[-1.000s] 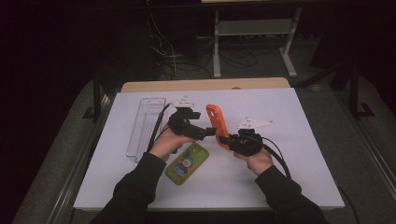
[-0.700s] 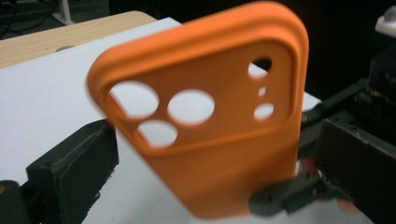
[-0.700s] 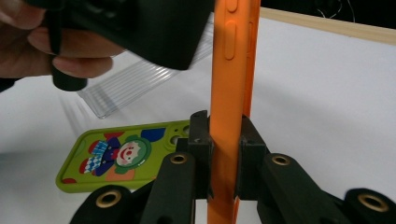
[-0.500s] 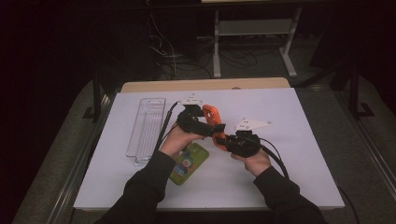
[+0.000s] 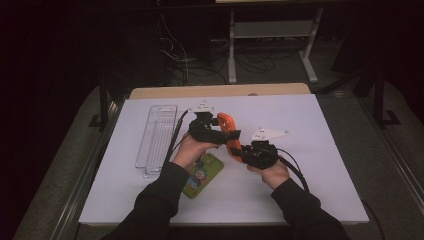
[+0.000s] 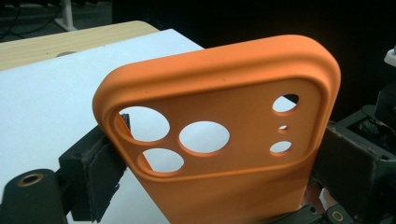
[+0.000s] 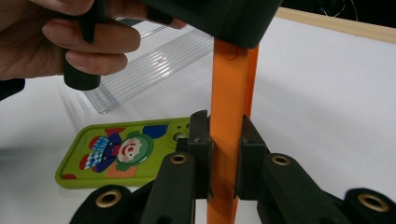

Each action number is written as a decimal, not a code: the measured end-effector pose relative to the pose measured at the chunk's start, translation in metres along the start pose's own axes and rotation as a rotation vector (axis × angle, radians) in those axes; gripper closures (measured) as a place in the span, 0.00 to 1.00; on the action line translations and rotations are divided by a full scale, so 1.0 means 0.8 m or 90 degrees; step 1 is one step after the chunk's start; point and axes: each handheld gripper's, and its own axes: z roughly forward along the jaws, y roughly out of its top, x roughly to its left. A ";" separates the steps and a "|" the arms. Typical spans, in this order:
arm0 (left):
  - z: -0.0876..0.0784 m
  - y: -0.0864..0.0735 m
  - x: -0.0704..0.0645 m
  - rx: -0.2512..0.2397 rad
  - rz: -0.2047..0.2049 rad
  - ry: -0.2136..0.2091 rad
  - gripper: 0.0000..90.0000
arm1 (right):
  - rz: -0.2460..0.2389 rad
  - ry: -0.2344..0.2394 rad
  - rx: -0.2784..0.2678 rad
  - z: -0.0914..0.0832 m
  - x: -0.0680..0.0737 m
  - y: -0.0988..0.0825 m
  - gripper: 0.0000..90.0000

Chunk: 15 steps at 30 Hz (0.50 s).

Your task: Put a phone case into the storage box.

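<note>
So the orange silicone phone case (image 5: 227,131) is up off the white surface (image 5: 320,150), standing on edge between both hands. The right gripper (image 7: 223,154) has it clamped tight across its thin edge. The left gripper (image 6: 205,154) has just been closing its wide jaws around the camera-hole end, case between them, one pad right at its edge. A green cartoon-clown phone case (image 5: 202,175) lies flat underneath, clear plastic tray (image 5: 157,134) off to the left.

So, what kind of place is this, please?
Probably a lab recording bench: a white table in a dark room, loose cables on the floor behind, a metal stand, and hand-held grippers.
</note>
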 end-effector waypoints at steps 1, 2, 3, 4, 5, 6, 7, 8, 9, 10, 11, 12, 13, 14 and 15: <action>-0.001 0.000 0.000 0.002 0.001 0.003 0.11 | -0.002 -0.001 0.000 0.000 0.000 0.000 0.87; -0.001 0.000 -0.001 -0.003 0.004 0.003 0.12 | -0.003 -0.001 0.000 0.000 0.000 0.000 0.87; -0.001 0.000 -0.002 -0.005 0.006 0.003 0.13 | -0.007 -0.002 0.001 0.001 -0.001 0.000 0.87; -0.001 0.000 -0.002 -0.005 0.004 0.003 0.14 | -0.010 -0.002 0.002 0.001 0.000 -0.001 0.87; -0.001 0.000 -0.002 -0.004 0.001 0.001 0.14 | -0.010 -0.002 0.003 0.001 0.000 -0.001 0.87; -0.001 0.000 -0.001 -0.005 -0.001 -0.001 0.14 | -0.015 -0.003 0.005 0.001 -0.001 -0.001 0.87; -0.001 0.000 -0.001 -0.006 0.000 -0.002 0.14 | -0.016 -0.005 0.007 0.002 0.000 -0.001 0.87; -0.001 0.000 -0.002 -0.004 -0.002 -0.001 0.15 | -0.017 -0.006 0.007 0.002 0.000 -0.001 0.87; -0.002 0.000 -0.001 -0.003 0.012 -0.002 0.15 | -0.016 -0.006 0.008 0.002 0.000 -0.001 0.87; -0.002 0.000 -0.002 -0.004 0.013 0.000 0.15 | -0.018 -0.006 0.008 0.002 0.000 -0.001 0.87; -0.001 0.001 -0.003 -0.009 0.014 -0.001 0.15 | -0.021 -0.006 0.008 0.002 0.000 -0.001 0.87; -0.002 0.001 -0.003 -0.009 0.016 -0.002 0.16 | -0.020 -0.006 0.008 0.002 0.000 -0.001 0.87; -0.002 0.001 -0.003 -0.008 0.011 -0.003 0.16 | -0.022 -0.006 0.007 0.001 0.000 -0.001 0.87; -0.003 0.001 -0.002 -0.005 0.014 -0.003 0.16 | -0.023 -0.006 0.008 0.001 0.001 -0.001 0.87; -0.003 0.001 -0.002 -0.008 0.015 -0.004 0.16 | -0.025 -0.007 0.009 0.001 0.001 -0.001 0.86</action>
